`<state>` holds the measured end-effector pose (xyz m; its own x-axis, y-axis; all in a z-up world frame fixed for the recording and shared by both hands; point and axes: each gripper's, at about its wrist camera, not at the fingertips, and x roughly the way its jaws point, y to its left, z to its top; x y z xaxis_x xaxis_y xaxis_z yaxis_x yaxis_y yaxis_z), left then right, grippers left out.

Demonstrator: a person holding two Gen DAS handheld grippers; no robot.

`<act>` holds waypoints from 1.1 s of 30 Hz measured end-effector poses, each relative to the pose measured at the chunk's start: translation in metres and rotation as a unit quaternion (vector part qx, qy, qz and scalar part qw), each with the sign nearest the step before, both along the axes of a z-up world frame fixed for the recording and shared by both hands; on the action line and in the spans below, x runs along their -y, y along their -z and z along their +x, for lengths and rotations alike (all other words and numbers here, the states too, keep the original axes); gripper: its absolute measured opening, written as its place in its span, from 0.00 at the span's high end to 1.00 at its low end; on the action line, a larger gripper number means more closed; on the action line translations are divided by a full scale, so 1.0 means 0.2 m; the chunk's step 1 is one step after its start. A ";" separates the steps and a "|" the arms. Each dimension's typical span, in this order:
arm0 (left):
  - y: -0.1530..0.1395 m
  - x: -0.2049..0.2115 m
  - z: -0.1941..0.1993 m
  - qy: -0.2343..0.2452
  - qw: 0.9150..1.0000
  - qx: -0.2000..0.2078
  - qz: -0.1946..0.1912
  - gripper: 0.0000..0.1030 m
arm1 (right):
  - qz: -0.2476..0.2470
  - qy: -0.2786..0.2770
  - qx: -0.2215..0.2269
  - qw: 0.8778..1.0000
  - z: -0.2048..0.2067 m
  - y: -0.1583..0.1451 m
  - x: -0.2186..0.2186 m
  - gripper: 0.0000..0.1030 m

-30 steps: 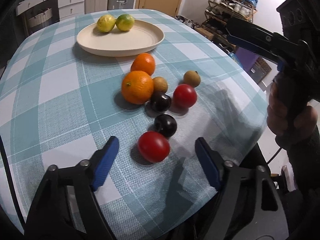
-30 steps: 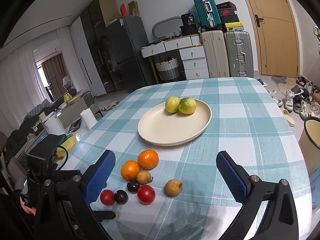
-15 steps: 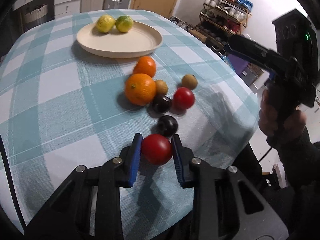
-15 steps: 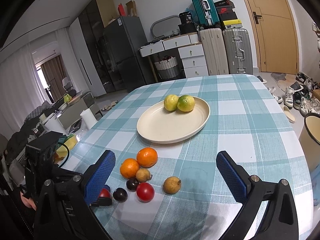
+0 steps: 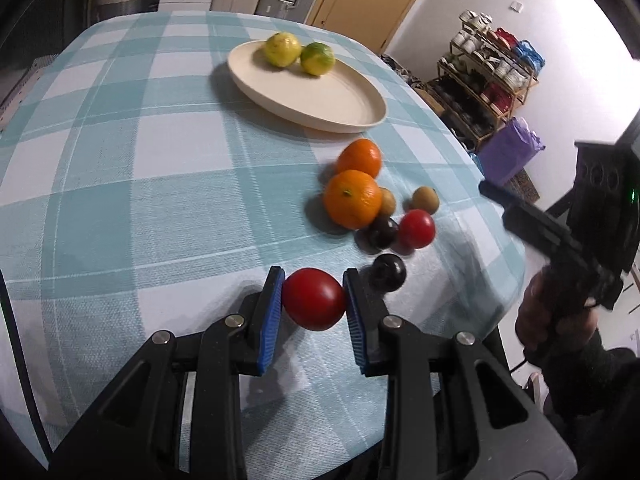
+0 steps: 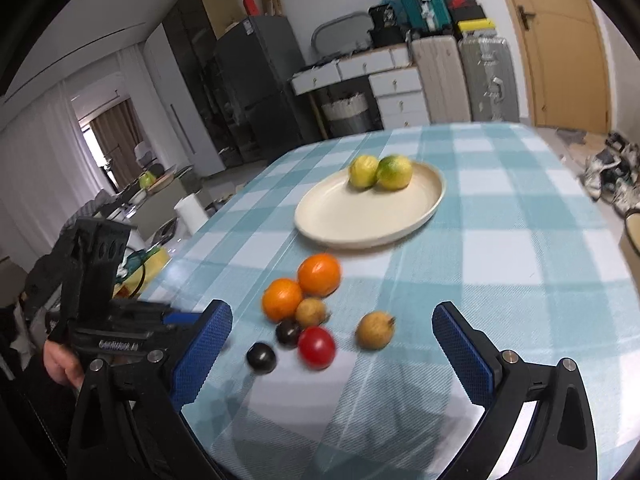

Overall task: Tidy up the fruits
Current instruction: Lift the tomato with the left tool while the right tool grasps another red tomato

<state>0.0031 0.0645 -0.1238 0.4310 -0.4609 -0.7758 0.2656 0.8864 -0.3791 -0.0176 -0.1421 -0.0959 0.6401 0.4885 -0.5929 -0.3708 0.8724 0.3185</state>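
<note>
My left gripper (image 5: 314, 300) is shut on a red tomato (image 5: 313, 298), held just above the checked cloth. Ahead lie two oranges (image 5: 352, 198), two dark plums (image 5: 387, 272), a second red tomato (image 5: 416, 229) and two small brown fruits (image 5: 425, 199). A cream plate (image 5: 352, 108) farther back holds a yellow lemon (image 5: 282, 49) and a greenish lemon (image 5: 317, 58). My right gripper (image 6: 332, 344) is open and empty, hovering over the table's near edge with the fruit cluster (image 6: 304, 308) between its fingers; the plate (image 6: 344, 220) lies beyond.
The table (image 5: 120, 160) has a blue-and-white checked cloth and drops off at the right edge (image 5: 512, 272). A shelf with cups (image 5: 492, 72) and a purple bag (image 5: 510, 152) stand beyond it. Suitcases (image 6: 464, 76), drawers and a fridge (image 6: 256, 80) line the far wall.
My left gripper closed on the nearest red tomato, lifted it slightly and swung left. My right gripper moved closer to the fruit cluster, staying open.
</note>
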 end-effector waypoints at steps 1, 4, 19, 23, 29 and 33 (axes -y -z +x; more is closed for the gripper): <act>0.01 -0.01 0.00 -0.002 1.000 -0.002 -0.002 0.74 | -0.002 0.000 -0.002 1.000 -0.01 0.01 -0.01 0.01; 0.01 -0.03 0.00 -0.009 1.000 -0.003 -0.001 0.74 | 0.005 -0.006 -0.017 1.000 -0.01 0.05 -0.05 0.02; 0.04 -0.07 0.00 -0.028 1.000 -0.010 0.000 0.74 | -0.029 -0.005 -0.063 0.998 0.03 0.18 -0.17 0.41; 0.04 -0.06 0.00 -0.029 1.000 -0.009 0.001 0.74 | -0.030 -0.009 -0.070 0.997 0.04 0.20 -0.19 0.57; 0.03 -0.05 0.00 -0.024 1.000 -0.006 0.001 0.74 | -0.015 0.002 -0.076 0.997 0.06 0.22 -0.16 0.72; 0.02 -0.05 0.01 -0.028 1.000 -0.003 0.001 0.74 | -0.017 0.001 -0.069 0.997 0.05 0.20 -0.16 0.72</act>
